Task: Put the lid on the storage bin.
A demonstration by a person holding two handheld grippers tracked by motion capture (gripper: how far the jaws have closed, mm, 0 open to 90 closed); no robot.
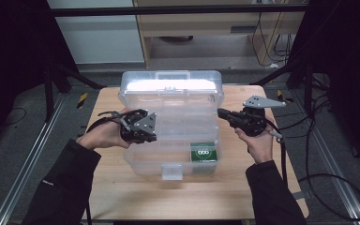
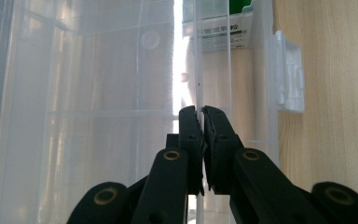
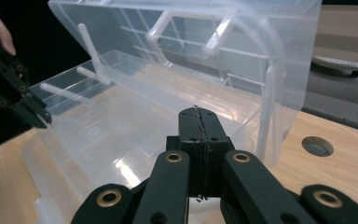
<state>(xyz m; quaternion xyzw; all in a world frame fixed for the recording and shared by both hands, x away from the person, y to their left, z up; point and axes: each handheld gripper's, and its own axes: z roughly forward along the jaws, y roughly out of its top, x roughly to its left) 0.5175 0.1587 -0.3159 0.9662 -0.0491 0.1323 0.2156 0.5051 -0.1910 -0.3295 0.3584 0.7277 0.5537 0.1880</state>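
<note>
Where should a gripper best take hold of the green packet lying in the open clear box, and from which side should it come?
Grip the green packet across its two long edges, coming straight down from above. It appears to lie flat in the front right corner of the clear plastic box, whose walls block any sideways approach, while the open lid stands behind, leaving the top free.

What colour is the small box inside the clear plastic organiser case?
Green with a white label, the small box in the case's front right corner; clearest in the high view.
</note>
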